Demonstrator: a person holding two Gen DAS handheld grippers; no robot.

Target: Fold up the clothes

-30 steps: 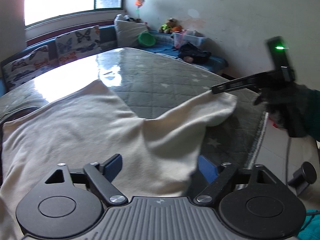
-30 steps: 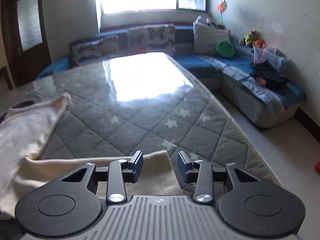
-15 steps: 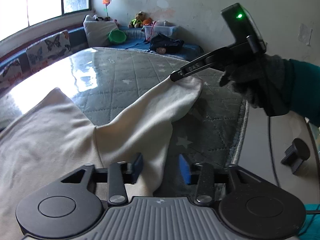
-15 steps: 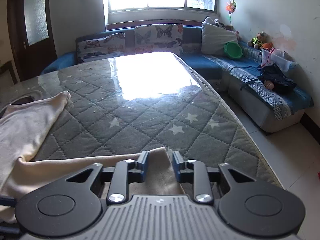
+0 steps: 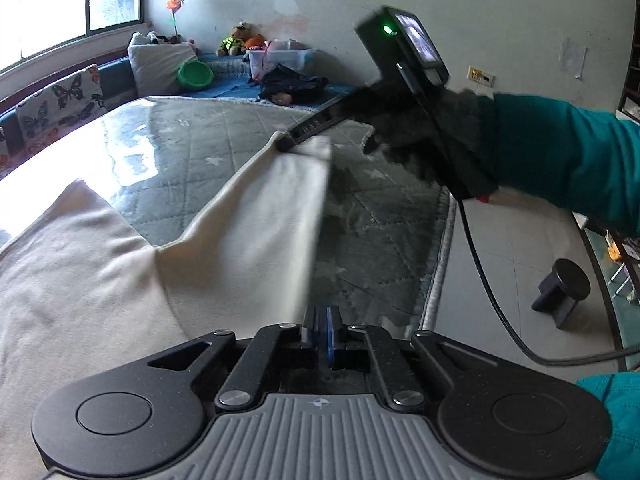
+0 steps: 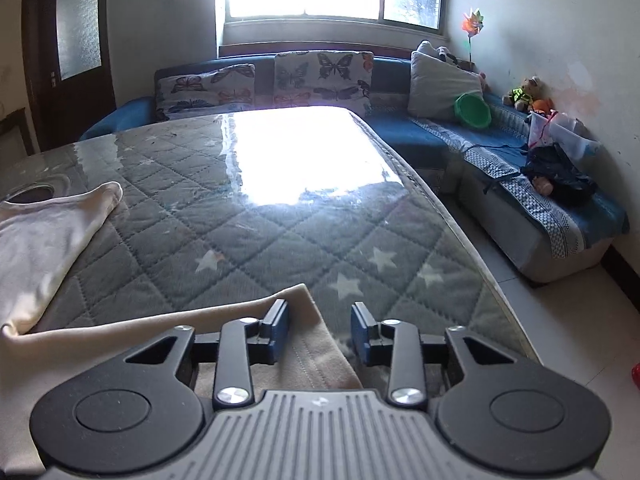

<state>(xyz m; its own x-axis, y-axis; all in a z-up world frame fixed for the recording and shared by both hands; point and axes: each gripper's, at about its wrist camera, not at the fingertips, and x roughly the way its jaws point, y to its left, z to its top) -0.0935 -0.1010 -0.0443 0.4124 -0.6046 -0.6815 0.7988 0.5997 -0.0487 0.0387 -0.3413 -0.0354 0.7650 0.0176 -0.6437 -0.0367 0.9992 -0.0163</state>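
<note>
Cream garment [image 5: 80, 280] spread on quilted table cover [image 5: 380, 216], sleeve [image 5: 260, 232] lifted for folding

Left wrist view: left gripper [image 5: 320, 334] clenched on sleeve's lower edge, holding it taut toward right gripper [image 5: 290, 140] at the cuff. Right wrist view: right gripper [image 6: 320, 330] parted wide, cuff [image 6: 308, 340] lying between, touching only the left pad, apparently released

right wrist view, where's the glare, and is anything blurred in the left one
Right wrist view: window light blows out a white patch on the glossy quilted grey mattress, hiding its pattern. Left wrist view: the lifted cream cloth sleeve is smeared along its right edge; a weaker glare lies at far left.
</note>
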